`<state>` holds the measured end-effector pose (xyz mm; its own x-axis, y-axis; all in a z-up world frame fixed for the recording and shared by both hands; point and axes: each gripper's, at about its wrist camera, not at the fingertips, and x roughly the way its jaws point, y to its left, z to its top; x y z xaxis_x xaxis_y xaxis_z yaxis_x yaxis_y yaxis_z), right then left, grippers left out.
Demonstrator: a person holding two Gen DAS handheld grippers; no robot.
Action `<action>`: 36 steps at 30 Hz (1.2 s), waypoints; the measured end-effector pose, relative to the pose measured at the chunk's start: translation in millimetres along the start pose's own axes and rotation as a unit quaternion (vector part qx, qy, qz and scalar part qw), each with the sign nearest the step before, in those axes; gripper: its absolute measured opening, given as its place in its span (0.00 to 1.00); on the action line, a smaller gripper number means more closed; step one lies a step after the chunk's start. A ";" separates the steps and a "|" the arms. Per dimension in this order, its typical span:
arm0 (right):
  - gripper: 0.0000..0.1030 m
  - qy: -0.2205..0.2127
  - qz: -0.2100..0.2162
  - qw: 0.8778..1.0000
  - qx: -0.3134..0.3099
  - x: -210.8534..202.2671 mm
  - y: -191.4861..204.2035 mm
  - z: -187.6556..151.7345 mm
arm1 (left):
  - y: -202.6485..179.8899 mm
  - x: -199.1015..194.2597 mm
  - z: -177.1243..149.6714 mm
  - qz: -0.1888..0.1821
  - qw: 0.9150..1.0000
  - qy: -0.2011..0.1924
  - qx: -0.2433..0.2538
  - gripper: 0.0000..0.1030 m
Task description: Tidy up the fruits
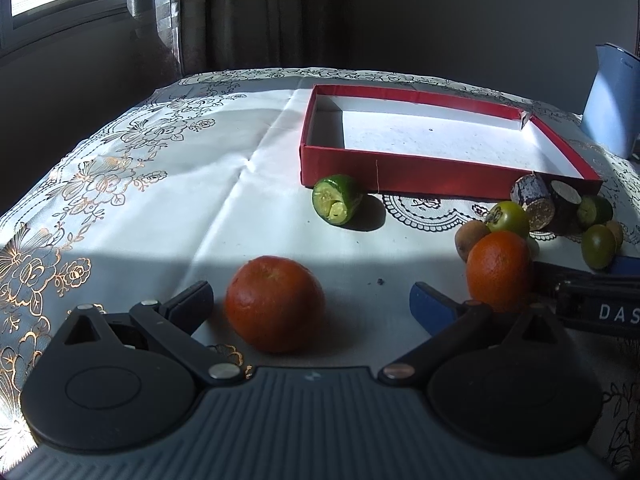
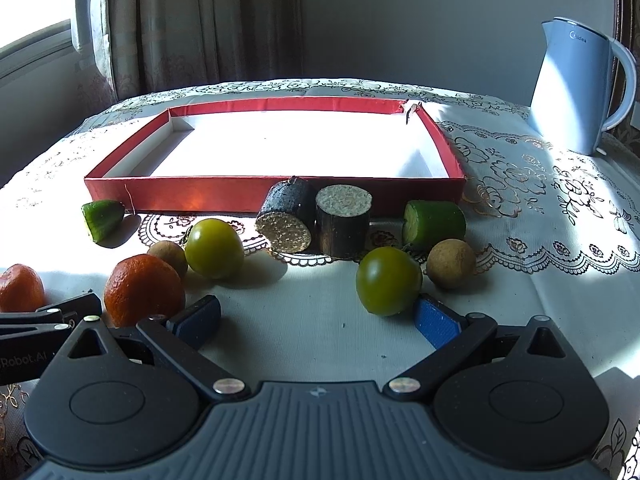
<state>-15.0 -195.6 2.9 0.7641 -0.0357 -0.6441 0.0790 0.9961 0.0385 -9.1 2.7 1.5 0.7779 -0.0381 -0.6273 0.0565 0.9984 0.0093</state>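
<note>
An empty red box (image 1: 400,178) (image 2: 200,194) with a white floor lies on the tablecloth. In the left wrist view my left gripper (image 1: 312,304) is open around an orange (image 1: 275,304) that rests on the cloth between its fingers. A second orange (image 1: 499,270) (image 2: 144,290) sits to the right. My right gripper (image 2: 318,320) is open with bare cloth between its fingers; a green tomato (image 2: 389,286) sits just beyond its right fingertip. Another green tomato (image 2: 215,248), two brown round fruits (image 2: 451,263) (image 2: 168,257), two dark cane pieces (image 2: 343,220) and two cut green pieces (image 2: 434,220) (image 1: 337,199) lie before the box.
A light blue kettle (image 2: 580,88) stands at the back right of the table. Dark curtains (image 2: 192,20) and a window hang behind the table. The floral tablecloth (image 1: 120,184) drops off at the left edge. The left gripper's body (image 2: 44,320) shows at the right wrist view's left edge.
</note>
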 end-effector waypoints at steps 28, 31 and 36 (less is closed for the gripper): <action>1.00 -0.084 0.030 0.996 -0.021 -38.8 -11.9 -21.7 | 0.8 -2.3 -1.4 0.002 1.000 -0.002 -0.002 1.00; 1.00 -0.077 0.022 0.996 -0.025 -36.7 -9.8 -21.0 | 0.7 -2.4 -1.6 0.002 1.000 -0.002 -0.002 1.00; 1.00 -0.077 0.020 0.997 -0.026 -36.6 -9.5 -21.0 | 0.8 -2.4 -1.7 0.001 1.000 -0.003 -0.002 1.00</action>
<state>-57.2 -202.0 10.1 0.8551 -0.0042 -0.5184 0.0169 0.9997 0.0198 -11.9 3.7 1.7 0.7812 -0.0354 -0.6232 0.0522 0.9986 0.0087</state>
